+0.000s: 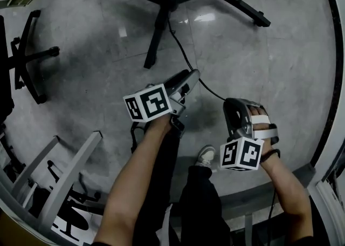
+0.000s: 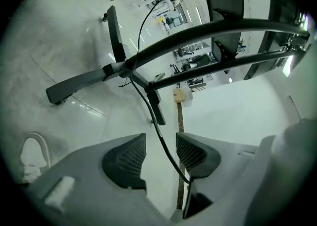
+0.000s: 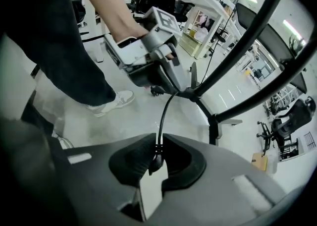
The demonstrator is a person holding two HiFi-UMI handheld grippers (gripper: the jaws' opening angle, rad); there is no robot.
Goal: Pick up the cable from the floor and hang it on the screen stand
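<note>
Head view: a black cable runs from the screen stand base, past the left gripper, to the right gripper. An office chair base stands near the floor's left edge.

Left gripper view: its fingers stand apart, with the cable loose between them.

Right gripper view: its fingers pinch the cable's end.

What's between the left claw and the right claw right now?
Just a short run of the cable over bare floor; the head view shows it.
</note>
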